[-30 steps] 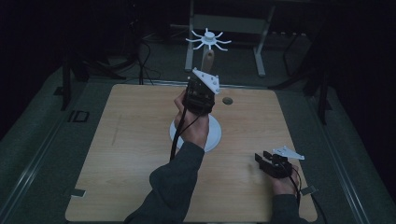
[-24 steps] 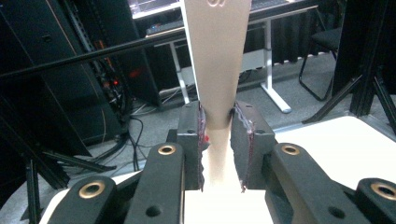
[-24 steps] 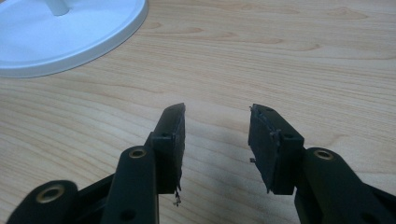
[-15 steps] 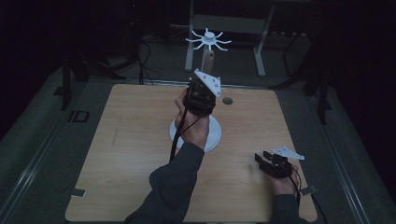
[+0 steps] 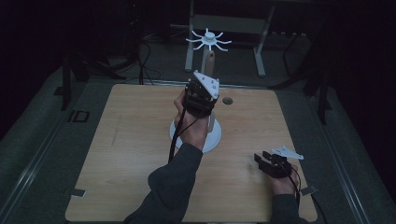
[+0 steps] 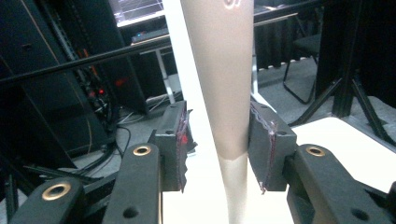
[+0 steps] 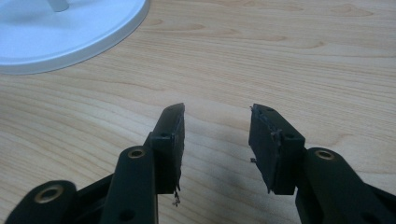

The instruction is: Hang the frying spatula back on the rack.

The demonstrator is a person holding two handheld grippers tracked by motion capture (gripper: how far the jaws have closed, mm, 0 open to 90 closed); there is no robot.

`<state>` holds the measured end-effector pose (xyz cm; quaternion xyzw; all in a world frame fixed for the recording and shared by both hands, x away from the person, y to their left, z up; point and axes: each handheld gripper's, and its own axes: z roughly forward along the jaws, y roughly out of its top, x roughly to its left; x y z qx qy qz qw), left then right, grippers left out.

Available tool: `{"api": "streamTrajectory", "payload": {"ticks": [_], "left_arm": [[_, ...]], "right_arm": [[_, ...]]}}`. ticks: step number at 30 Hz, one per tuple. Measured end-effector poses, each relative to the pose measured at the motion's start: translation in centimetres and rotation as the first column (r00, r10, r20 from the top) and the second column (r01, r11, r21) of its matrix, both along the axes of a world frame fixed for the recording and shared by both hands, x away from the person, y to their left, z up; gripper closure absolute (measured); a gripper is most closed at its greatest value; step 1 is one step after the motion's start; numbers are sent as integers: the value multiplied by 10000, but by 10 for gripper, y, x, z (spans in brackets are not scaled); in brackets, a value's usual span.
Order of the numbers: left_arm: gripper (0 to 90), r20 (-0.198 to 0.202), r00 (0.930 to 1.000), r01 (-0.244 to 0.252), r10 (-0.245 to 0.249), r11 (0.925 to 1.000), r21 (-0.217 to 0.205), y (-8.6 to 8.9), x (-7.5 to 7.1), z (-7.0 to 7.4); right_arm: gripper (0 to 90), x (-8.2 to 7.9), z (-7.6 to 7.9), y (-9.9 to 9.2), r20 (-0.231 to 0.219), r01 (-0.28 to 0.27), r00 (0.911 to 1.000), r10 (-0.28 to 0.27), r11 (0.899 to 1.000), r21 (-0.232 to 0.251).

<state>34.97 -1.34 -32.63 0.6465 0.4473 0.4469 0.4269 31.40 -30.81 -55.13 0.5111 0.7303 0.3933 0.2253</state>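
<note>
Beige tapered post (image 6: 223, 79) of white round-based stand (image 5: 215, 135) sits mid-tabletop (image 5: 126, 154), btwn left tool (image 6: 219, 149) pads; jaws just been opening, gap on one side, other pad right against it. Right tool (image 7: 217, 144) spread, nothing held, low over wood nr tabletop's right edge.

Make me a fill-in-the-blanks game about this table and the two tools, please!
1. The round base of the stand on the wooden table is coloured ____.
2. The beige post stands between the jaws of the ____ tool.
3. The right tool has ____ between its jaws.
4. The white spokes sit at the ____ of the post.

Missing words: white; left; nothing; top
</note>
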Motion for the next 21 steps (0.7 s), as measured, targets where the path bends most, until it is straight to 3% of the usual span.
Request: {"api": "streamTrajectory", "payload": {"ticks": [13, 21], "left_arm": [[445, 293, 9988, 392, -381, 9985, -388, 6, -6, 2], [410, 397, 9974, 610, -595, 9975, -366, 9, -8, 1]], "right_arm": [[552, -1, 0, 1, 33, -17, 10000, 17, 10000, -10], [550, -1, 0, 1, 36, -19, 10000, 19, 10000, -24]]}}
